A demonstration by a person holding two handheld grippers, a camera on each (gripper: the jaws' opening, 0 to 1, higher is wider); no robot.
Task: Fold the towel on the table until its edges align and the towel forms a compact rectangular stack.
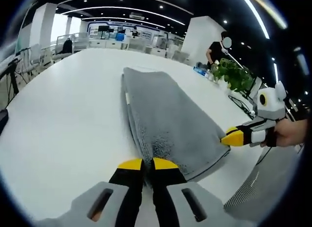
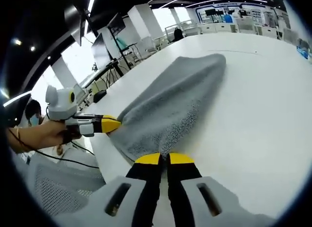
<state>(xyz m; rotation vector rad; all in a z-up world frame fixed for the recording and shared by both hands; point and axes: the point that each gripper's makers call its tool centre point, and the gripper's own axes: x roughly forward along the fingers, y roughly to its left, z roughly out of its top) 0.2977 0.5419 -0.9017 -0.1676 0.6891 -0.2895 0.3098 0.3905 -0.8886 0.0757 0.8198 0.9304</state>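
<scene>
A grey towel [image 1: 165, 120] lies folded lengthwise on the white table [image 1: 68, 120], running away from me. My left gripper [image 1: 145, 164] is shut on the towel's near edge, its yellow tips pressed together. The right gripper [image 1: 230, 139] comes in from the right and pinches the towel's near right corner. In the right gripper view the same towel [image 2: 170, 105] stretches toward the far side of the table [image 2: 253, 115]. My right gripper [image 2: 165, 159] is shut on its near edge, and the left gripper [image 2: 116, 124] holds the corner to the left.
A potted plant [image 1: 233, 73] and a person in black [image 1: 214, 50] stand at the table's far right. A mesh chair back [image 1: 258, 188] sits close to the table edge. A hand [image 2: 39, 134] holds the left gripper. Stands and chairs [image 2: 109, 66] line the far side.
</scene>
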